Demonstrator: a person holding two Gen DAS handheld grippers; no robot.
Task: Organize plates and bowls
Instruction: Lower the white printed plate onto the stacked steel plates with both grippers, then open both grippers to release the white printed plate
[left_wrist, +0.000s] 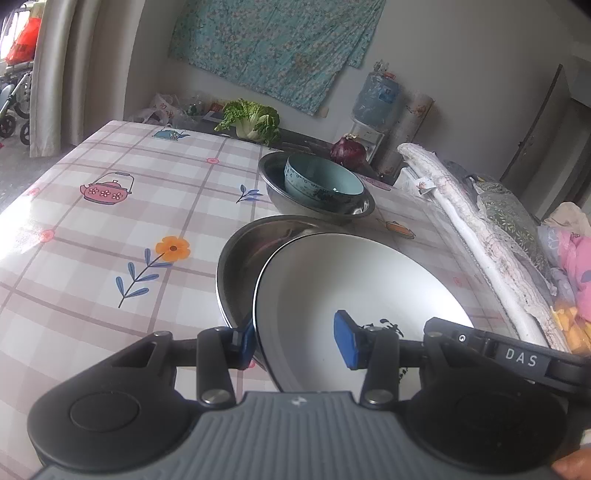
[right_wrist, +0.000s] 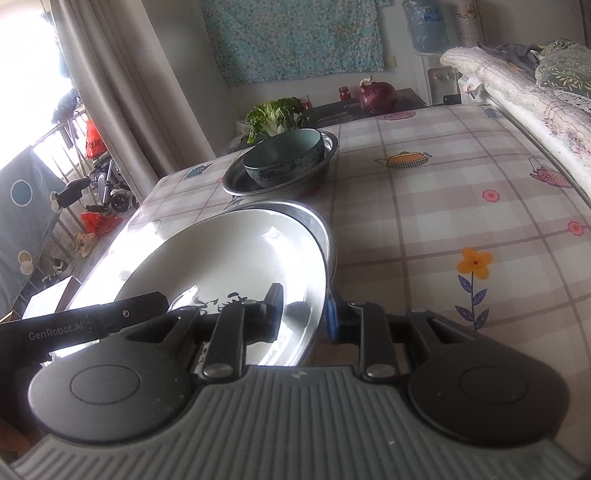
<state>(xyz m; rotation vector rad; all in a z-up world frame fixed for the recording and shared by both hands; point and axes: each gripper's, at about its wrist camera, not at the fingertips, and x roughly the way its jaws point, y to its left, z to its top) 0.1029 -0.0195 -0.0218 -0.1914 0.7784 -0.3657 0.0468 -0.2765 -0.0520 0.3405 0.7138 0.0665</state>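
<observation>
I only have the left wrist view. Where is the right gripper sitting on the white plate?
Observer: The right gripper has its jaws astride the rim of the white plate, one finger over the inside and the other outside.
Operator: Is the steel dish under that edge too?
Observer: Yes. The rim of the steel dish shows just outside the plate's rim there and runs down to the outer finger.
</observation>
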